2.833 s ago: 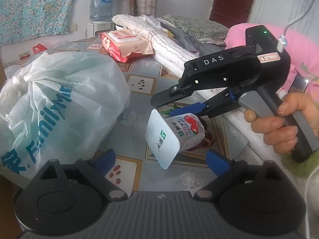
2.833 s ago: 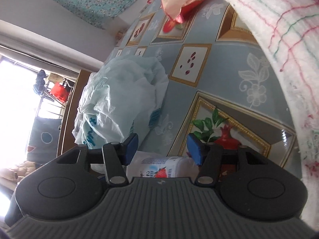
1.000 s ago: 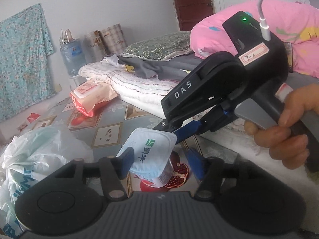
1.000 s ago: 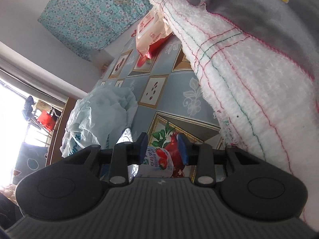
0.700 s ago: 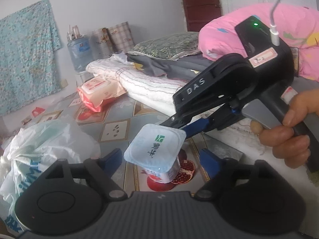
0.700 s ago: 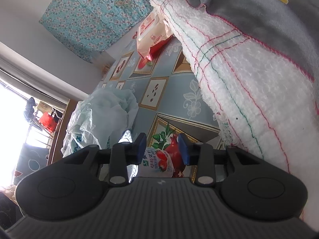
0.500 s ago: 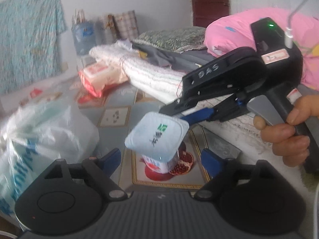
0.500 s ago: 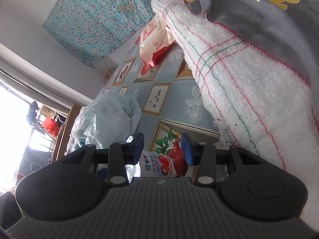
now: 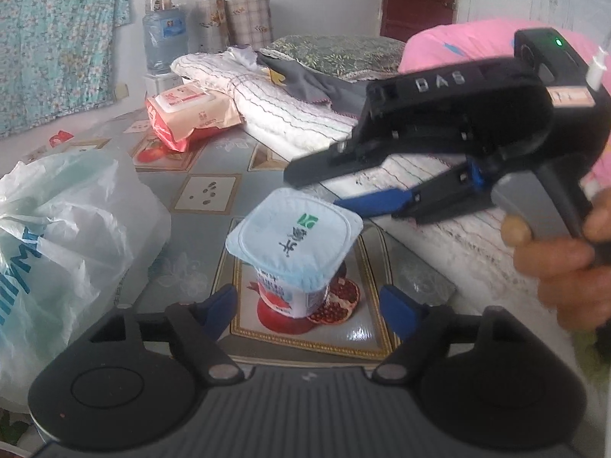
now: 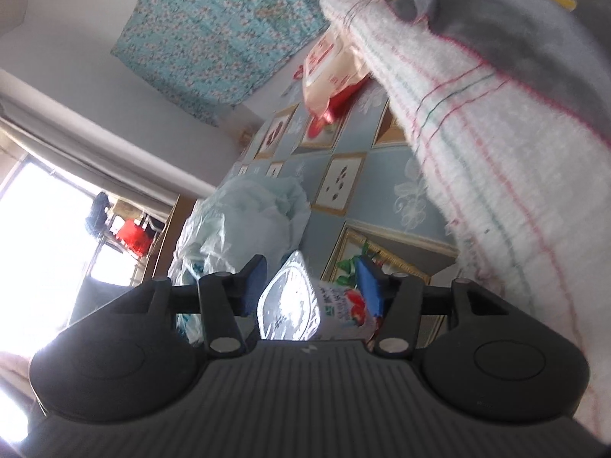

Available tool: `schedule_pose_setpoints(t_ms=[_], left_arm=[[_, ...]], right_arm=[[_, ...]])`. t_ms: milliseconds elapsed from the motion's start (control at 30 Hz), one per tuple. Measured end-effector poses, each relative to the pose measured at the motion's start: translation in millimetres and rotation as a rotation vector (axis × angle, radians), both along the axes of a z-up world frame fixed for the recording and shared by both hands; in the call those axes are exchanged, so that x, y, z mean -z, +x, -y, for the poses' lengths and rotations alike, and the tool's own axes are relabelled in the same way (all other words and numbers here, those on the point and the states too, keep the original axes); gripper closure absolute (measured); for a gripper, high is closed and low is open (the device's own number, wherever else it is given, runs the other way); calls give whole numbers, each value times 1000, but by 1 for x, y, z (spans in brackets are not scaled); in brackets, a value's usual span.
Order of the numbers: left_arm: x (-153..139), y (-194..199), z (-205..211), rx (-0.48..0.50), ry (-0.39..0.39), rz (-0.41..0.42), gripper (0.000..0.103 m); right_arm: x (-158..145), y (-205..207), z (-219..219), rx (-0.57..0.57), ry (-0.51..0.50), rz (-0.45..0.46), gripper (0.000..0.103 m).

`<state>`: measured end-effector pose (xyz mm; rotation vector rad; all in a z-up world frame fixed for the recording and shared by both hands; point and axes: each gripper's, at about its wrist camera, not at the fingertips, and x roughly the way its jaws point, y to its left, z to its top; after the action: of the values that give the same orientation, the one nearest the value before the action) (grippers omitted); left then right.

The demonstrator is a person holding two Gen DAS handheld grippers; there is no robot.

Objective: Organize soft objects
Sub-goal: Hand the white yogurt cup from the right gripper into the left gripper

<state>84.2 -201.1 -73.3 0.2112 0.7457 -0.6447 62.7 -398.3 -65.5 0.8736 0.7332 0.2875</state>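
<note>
While the yogurt cup [image 9: 294,248] stands upright on the patterned table [image 9: 206,160], the left gripper [image 9: 307,307] frames it with its blue fingers [image 9: 217,305] spread wide at either side of the cup's base, touching nothing; they have just been closing a little. At two o'clock from the cup, the right gripper [image 9: 324,187], held in a person's hand [image 9: 565,263], has its fingers apart and just clear of the lid's far edge, having just been opening. In the right wrist view the cup [image 10: 317,305] sits between that gripper's [image 10: 311,284] blue pads [image 10: 368,286] with gaps at both sides. At nine o'clock from the cup lies a crumpled white plastic bag [image 9: 65,236]. At eleven o'clock rests a pink pack of wet wipes [image 9: 191,114], and at one o'clock a folded white blanket [image 9: 290,114] carries a grey garment [image 9: 320,84].
</note>
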Motion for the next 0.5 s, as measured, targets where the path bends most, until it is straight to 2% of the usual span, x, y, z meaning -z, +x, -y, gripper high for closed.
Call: schedule_pose_setpoints(t_ms=[67, 233, 300, 400, 500], left_arm=[[0, 2, 1, -11, -8, 0, 25], [-1, 8, 2, -40, -41, -14, 42], [-1, 10, 2, -55, -50, -8, 44], [-2, 11, 2, -82, -51, 0, 49], [-2, 11, 2, -96, -45, 6, 51]], right_arm=[[1, 0, -4, -16, -7, -2, 52], [8, 3, -11, -52, -3, -7, 61], [9, 3, -13, -66, -25, -3, 66], [12, 3, -11, -81, -4, 2, 71], [8, 2, -13, -93, -19, 11, 73]])
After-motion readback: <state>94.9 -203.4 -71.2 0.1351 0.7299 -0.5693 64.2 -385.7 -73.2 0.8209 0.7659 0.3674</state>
